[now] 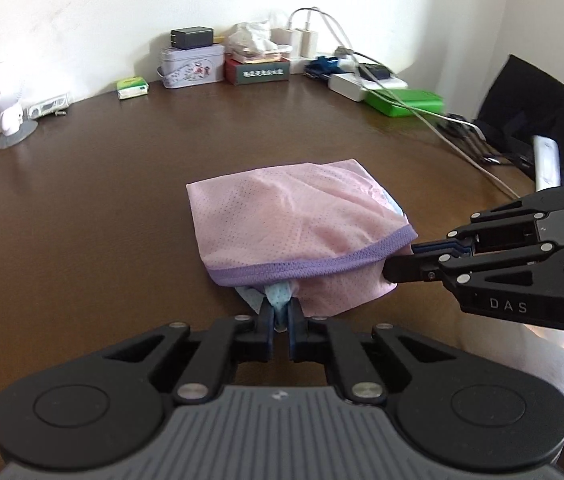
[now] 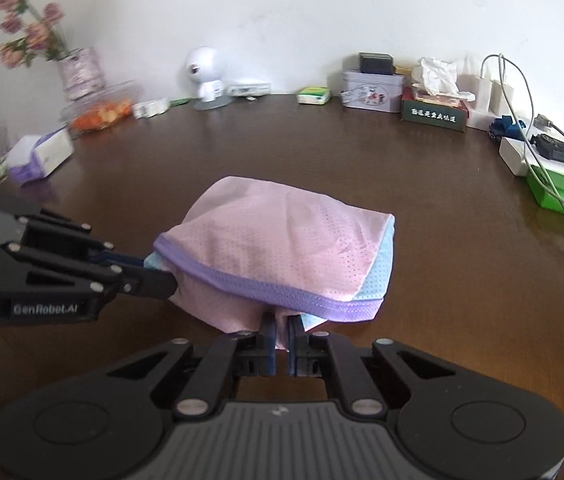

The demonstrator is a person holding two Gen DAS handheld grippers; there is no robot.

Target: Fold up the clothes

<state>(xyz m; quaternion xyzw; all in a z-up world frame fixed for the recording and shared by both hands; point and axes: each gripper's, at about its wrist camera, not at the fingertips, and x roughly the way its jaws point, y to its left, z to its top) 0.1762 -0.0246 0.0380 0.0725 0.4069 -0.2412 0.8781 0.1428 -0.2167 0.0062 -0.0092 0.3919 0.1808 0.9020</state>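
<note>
From the left wrist view, the left gripper has its fingers pinched together on a light blue scrap of the garment, which sits mid-counter as a compact, doubled-over bundle; the right gripper comes in from the side with its fingers closed on the cloth just under the purple hem. The risk here, as I judge it, is that the left hold bites only a thin blue inner layer, so a pull could drag that layer out from under the pink one and skew the stack rather than move it whole. The fabric is a thin, perforated mesh, pink on top and blue beneath, with a ribbed purple band along the edge; it puffs up softly rather than lying flat, which suggests trapped air and loose layers. From the right wrist view, the right gripper clamps a pink fold below the hem, while the left gripper grips the bundle's near-left corner where blue cloth peeks out. The blue layer also shows along the garment's right edge, not flush with the pink, so uneven tension between the two holds could widen that offset. The dark counter looks glossy and smooth, so the light mesh may slide.
</note>
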